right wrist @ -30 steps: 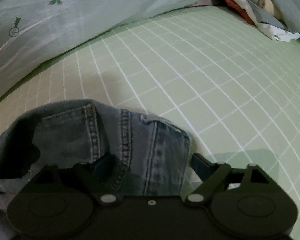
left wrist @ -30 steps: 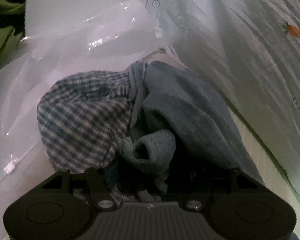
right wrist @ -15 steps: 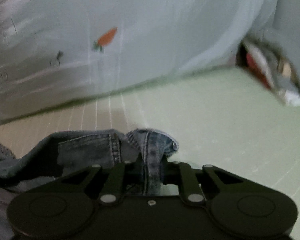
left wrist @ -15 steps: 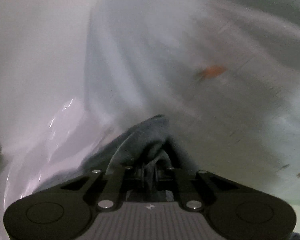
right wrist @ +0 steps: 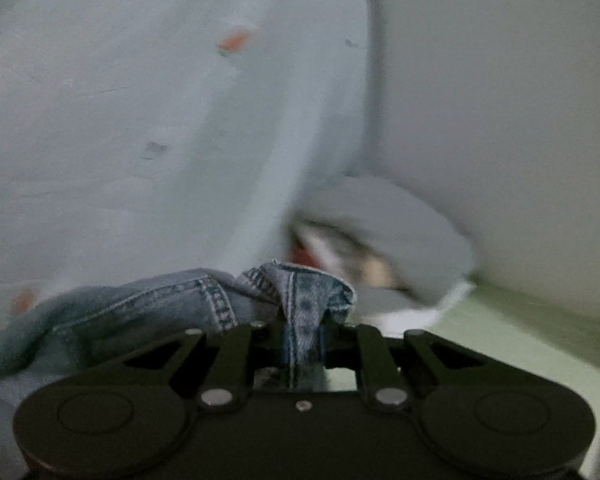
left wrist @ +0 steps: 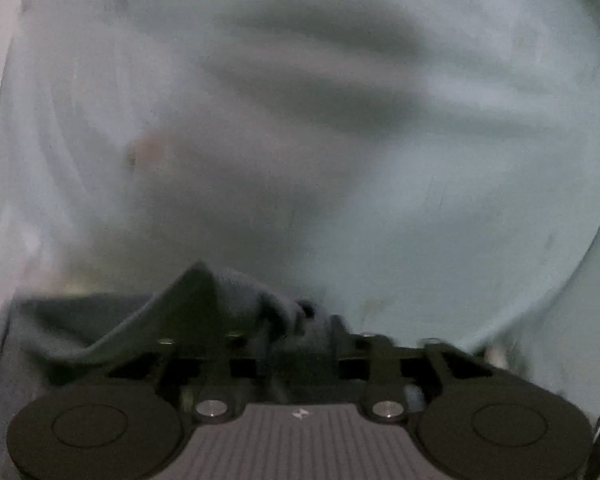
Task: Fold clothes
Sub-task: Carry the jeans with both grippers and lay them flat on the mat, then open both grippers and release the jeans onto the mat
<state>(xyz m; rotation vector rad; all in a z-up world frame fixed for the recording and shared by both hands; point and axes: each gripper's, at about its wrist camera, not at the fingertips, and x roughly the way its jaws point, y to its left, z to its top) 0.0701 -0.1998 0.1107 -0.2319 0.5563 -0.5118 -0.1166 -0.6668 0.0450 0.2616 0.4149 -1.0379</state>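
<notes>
A pair of blue jeans (right wrist: 160, 300) hangs lifted off the bed between my two grippers. My right gripper (right wrist: 302, 332) is shut on a stitched denim fold that sticks up between its fingers; its jaws are easing open a little. In the left wrist view the same jeans (left wrist: 140, 328) look dark grey-blue and drape over the left finger. There my left gripper (left wrist: 296, 332) has its jaws wide apart and opening, with a bunch of the cloth lying loose between them. Both views are blurred by motion.
A pale green quilt with carrot prints (left wrist: 340, 120) fills the background close ahead, and the quilt (right wrist: 140, 100) rises at the left of the right view. A grey pillow (right wrist: 400, 220) over crumpled clothes lies at the right, by a plain wall (right wrist: 500, 80) and the green sheet (right wrist: 520, 340).
Both grippers closed on the jeans and rose with them off the bed. The checked shirt and plastic bag dropped out of the left view. The left jaws have since spread apart again.
</notes>
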